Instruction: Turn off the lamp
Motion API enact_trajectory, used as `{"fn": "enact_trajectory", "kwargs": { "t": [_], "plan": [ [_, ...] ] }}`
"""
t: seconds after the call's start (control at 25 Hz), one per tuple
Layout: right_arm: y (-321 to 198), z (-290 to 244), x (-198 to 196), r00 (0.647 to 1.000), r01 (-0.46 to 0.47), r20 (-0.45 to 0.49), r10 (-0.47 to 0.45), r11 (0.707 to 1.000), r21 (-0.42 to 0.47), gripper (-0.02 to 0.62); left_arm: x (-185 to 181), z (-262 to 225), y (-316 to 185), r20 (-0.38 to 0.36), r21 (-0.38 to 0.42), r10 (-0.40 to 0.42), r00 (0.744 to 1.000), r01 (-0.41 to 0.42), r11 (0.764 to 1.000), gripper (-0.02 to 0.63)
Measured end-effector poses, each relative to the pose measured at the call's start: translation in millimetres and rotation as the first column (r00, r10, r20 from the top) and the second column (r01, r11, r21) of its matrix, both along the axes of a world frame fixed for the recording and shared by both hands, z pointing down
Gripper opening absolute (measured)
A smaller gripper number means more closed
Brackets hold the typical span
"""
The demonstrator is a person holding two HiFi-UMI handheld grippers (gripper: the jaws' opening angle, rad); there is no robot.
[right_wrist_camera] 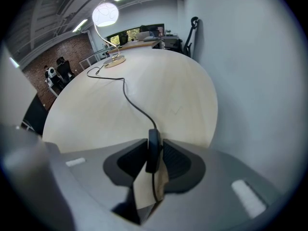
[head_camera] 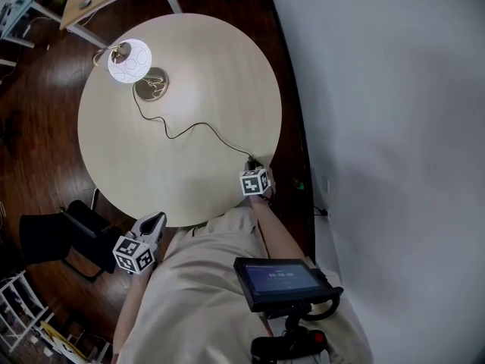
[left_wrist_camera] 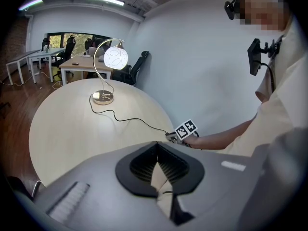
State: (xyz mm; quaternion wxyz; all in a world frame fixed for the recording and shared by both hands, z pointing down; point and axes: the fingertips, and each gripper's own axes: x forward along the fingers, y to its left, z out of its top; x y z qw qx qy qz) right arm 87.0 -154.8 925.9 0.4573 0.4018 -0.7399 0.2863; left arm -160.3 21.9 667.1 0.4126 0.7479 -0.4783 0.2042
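1. Round pale counter (head_camera: 189, 173); the lamp (head_camera: 129, 61) glows at its far-left edge.
2. Left gripper (head_camera: 154, 220) off the near rim: jaws closed together, empty, well apart from the lamp.
3. Right gripper (right_wrist_camera: 154, 154): jaws clamp the inline switch (right_wrist_camera: 153, 147) on the cord (right_wrist_camera: 128, 94); its button can't be made out.

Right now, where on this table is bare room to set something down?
Free: on the table, the wall-side half beyond the cord, and the near-left stretch from cord to rim. Crowded: by the lamp base and the right tool.

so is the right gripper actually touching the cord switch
Touching. In the right gripper view the right gripper has its pads pressing both sides of the cord switch.
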Motion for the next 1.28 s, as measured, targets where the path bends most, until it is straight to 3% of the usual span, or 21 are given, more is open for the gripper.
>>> {"fn": "enact_trajectory", "kwargs": {
  "t": [1.28],
  "plan": [
    [-8.6, 6.5, -3.4, 0.994, 0.087, -0.063, -0.088, 0.996, -0.01, 0.086, -4.1, -0.7, -7.5, -0.001, 0.049, -0.052, 0.999, 0.052, 0.997, -0.008]
  ]
}}
